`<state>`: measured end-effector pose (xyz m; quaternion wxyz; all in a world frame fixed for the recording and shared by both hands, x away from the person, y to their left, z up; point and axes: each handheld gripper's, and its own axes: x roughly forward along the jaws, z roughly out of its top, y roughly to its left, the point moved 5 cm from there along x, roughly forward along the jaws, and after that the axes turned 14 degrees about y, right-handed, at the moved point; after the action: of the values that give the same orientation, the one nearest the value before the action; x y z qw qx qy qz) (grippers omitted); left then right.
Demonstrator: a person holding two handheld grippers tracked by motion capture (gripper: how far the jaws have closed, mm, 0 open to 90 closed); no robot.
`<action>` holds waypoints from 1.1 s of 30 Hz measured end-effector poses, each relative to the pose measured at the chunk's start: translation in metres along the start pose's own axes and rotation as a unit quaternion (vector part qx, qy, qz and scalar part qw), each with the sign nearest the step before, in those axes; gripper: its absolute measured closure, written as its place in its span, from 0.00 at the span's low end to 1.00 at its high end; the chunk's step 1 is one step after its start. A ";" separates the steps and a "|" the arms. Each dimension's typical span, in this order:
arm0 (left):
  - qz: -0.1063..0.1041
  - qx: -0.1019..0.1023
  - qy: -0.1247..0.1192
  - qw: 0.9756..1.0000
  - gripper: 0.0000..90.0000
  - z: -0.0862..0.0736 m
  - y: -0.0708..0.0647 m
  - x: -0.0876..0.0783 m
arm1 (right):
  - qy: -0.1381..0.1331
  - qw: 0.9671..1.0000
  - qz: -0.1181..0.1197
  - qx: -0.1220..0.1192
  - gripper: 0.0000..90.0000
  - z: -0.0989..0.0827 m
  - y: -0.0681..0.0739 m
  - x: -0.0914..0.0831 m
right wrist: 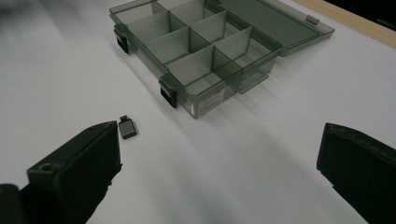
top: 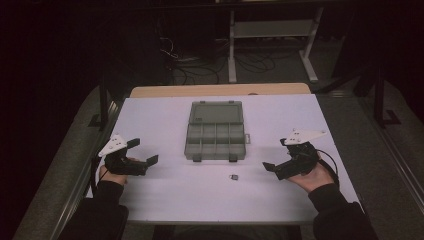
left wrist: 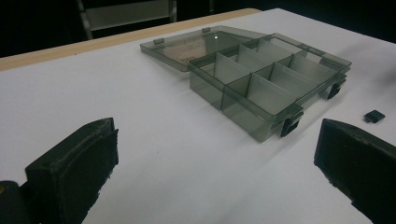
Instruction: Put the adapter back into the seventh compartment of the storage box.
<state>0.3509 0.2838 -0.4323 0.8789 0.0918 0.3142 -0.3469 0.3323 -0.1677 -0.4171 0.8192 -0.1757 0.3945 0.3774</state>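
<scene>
A smoky clear compartment box (top: 215,141) lies open at the table's middle, its lid (top: 216,112) folded flat behind it and its cells empty. A small dark adapter-like piece (top: 233,176) rests on the white tabletop just in front of the box. My left gripper (top: 143,151) hovers left of the box, open, nothing between its jaws. My right gripper (top: 276,154) is to the box's right, also open and empty. The left gripper view looks at the box (left wrist: 271,79) and the small piece (left wrist: 374,116). In the right gripper view the piece (right wrist: 127,128) lies near the left jaw, with the box (right wrist: 196,46) beyond.
The white tabletop (top: 165,200) has a wooden strip (top: 220,90) along its far edge. Beyond it stand a white desk frame (top: 270,45) and floor cables (top: 200,65) in the dark. Two black latches (right wrist: 169,95) stick out from the box's front.
</scene>
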 end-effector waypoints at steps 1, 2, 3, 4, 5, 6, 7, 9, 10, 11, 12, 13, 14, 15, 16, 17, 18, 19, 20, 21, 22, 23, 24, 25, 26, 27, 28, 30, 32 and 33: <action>0.000 0.000 0.000 1.000 0.00 0.000 0.000 0.000 | 0.001 1.000 0.000 -0.003 0.00 0.000 0.001 0.001; 0.000 0.000 0.000 1.000 0.00 0.000 0.000 0.000 | 0.003 1.000 0.001 -0.004 0.00 0.001 0.001 0.002; 0.000 0.000 0.000 1.000 0.00 0.000 0.000 0.000 | 0.003 1.000 0.001 -0.004 0.00 0.001 0.001 0.002; 0.000 0.000 0.000 1.000 0.00 0.000 0.000 0.000 | 0.004 1.000 0.002 -0.005 0.00 0.001 0.002 0.002; 0.000 0.000 0.000 1.000 0.00 0.000 0.000 0.000 | 0.005 1.000 0.004 -0.009 0.00 0.003 0.004 0.004; 0.000 0.000 0.000 1.000 0.00 0.000 0.000 0.000 | 0.006 1.000 0.005 -0.010 0.00 0.003 0.005 0.004; 0.000 0.000 0.000 1.000 0.00 0.000 0.000 0.000 | 0.007 1.000 0.006 -0.012 0.00 0.004 0.006 0.005; 0.000 0.000 0.000 1.000 0.00 0.000 0.000 0.000 | 0.009 1.000 0.007 -0.014 0.00 0.005 0.007 0.006; 0.000 0.000 0.000 1.000 0.00 0.000 0.000 0.000 | 0.010 1.000 0.008 -0.016 0.00 0.006 0.008 0.007; 0.000 0.000 0.000 1.000 0.00 0.000 0.000 0.000 | 0.011 1.000 0.009 -0.017 0.00 0.007 0.009 0.007; 0.000 0.000 0.000 1.000 0.00 0.000 0.000 0.000 | 0.012 1.000 0.010 -0.018 0.00 0.007 0.010 0.007; 0.000 0.001 0.000 1.000 0.00 0.000 0.000 0.000 | 0.012 1.000 0.012 -0.019 0.00 0.008 0.010 0.008; 0.000 0.000 0.000 1.000 0.00 0.000 0.000 0.000 | 0.012 1.000 0.012 -0.020 0.00 0.008 0.011 0.009; 0.000 0.000 0.000 1.000 0.00 0.000 0.000 0.000 | 0.014 1.000 0.013 -0.020 0.00 0.009 0.011 0.009; 0.000 0.001 0.000 1.000 0.00 0.000 0.000 0.000 | 0.015 1.000 0.014 -0.021 0.00 0.009 0.012 0.010; 0.000 0.001 0.000 1.000 0.00 0.000 0.000 0.000 | 0.016 1.000 0.015 -0.022 0.00 0.010 0.012 0.011; 0.000 0.001 0.000 1.000 0.00 0.000 0.000 0.000 | 0.018 0.999 0.016 -0.024 0.00 0.010 0.013 0.011; 0.000 0.001 0.000 1.000 0.00 0.000 0.000 0.000 | 0.018 0.999 0.016 -0.024 0.00 0.010 0.013 0.011; 0.000 0.001 0.000 1.000 0.00 0.000 0.000 0.000 | 0.022 0.999 0.019 -0.026 0.00 0.011 0.014 0.013; 0.000 0.001 0.000 1.000 0.00 0.000 0.000 0.000 | 0.022 0.999 0.019 -0.026 0.00 0.011 0.014 0.013; 0.000 0.001 0.000 1.000 0.00 0.000 0.000 0.000 | 0.024 0.999 0.020 -0.028 0.00 0.011 0.015 0.014; 0.000 0.001 0.000 1.000 0.00 0.000 0.000 0.000 | 0.026 0.999 0.021 -0.030 0.00 0.012 0.016 0.015; -0.001 0.001 0.000 1.000 0.00 0.000 0.000 0.000 | 0.027 0.999 0.022 -0.031 0.00 0.012 0.017 0.015; -0.001 0.001 0.000 1.000 0.00 0.000 0.000 0.000 | 0.028 0.999 0.022 -0.031 0.00 0.012 0.017 0.016; 0.000 0.001 0.000 1.000 0.00 0.000 0.000 0.000 | 0.029 0.999 0.023 -0.033 0.00 0.013 0.018 0.017; 0.000 0.001 -0.001 1.000 0.00 0.000 0.000 0.000 | 0.030 0.999 0.024 -0.034 0.00 0.013 0.019 0.018; 0.000 0.001 -0.001 1.000 0.00 0.000 0.000 0.000 | 0.031 0.999 0.025 -0.037 0.00 0.014 0.020 0.019; 0.000 0.001 -0.001 1.000 0.00 0.000 0.000 0.000 | 0.034 0.998 0.027 -0.040 0.00 0.015 0.022 0.020; 0.000 0.002 0.000 1.000 0.00 0.000 0.000 0.000 | 0.037 0.998 0.028 -0.043 0.00 0.015 0.024 0.022; 0.000 0.002 0.000 1.000 0.00 0.000 0.000 0.000 | 0.037 0.998 0.028 -0.043 0.00 0.015 0.024 0.022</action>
<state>0.3508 0.2834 -0.4322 0.8788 0.0928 0.3133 -0.3478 0.3311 -0.1328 -0.4242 0.7847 -0.2131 0.4127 0.4104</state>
